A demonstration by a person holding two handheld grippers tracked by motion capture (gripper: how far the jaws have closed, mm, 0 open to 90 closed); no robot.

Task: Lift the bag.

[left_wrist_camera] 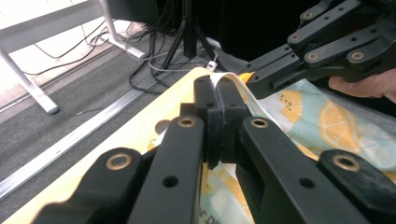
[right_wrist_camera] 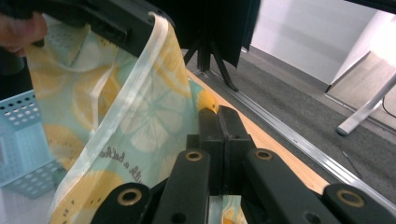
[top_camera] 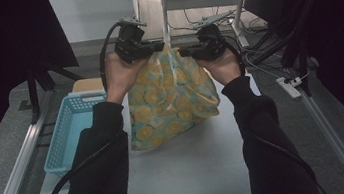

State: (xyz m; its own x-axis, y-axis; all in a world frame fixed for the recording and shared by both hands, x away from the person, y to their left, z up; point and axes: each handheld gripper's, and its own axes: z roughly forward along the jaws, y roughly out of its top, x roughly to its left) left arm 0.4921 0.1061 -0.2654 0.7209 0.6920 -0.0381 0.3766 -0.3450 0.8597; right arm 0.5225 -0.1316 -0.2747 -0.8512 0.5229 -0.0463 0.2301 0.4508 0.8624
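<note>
bag: a soft bag (top_camera: 173, 102) printed with yellow lemon slices on pale green-blue, hanging in the middle of the high view; its top edge is lifted between the two grippers, its bottom rests on the white table top (top_camera: 190, 170) near the centre of the frame.
left gripper: upper centre-left of the high view (top_camera: 156, 47), held in the person's left hand (top_camera: 119, 76); in the left gripper view its jaws are pressed together on the bag's pale rim, clenched on the fabric at frame centre.
right gripper: upper centre-right of the high view (top_camera: 185, 51), held in the right hand (top_camera: 224, 67); in the right gripper view its jaws meet with no gap at frame centre, and the printed fabric runs in between them (so it is grasping the bag too).
gap between grippers: the two jaw tips sit close together at the top of the bag, just apart.
rim strip: a translucent whitish band (right_wrist_camera: 126, 98) runs diagonally down the left half of the right gripper view, along the bag's edge.
basket: a light blue perforated basket (top_camera: 66, 136) stands at the left of the high view, just beside the bag's lower left corner.
sleeves: dark sleeves (top_camera: 99, 172) come up from the bottom edge on both sides.
cable: a black cable (top_camera: 103, 60) loops from the left gripper down past the wrist.
floor: grey carpet (left_wrist_camera: 70, 107) and loose wires in the upper left of the left gripper view.
</note>
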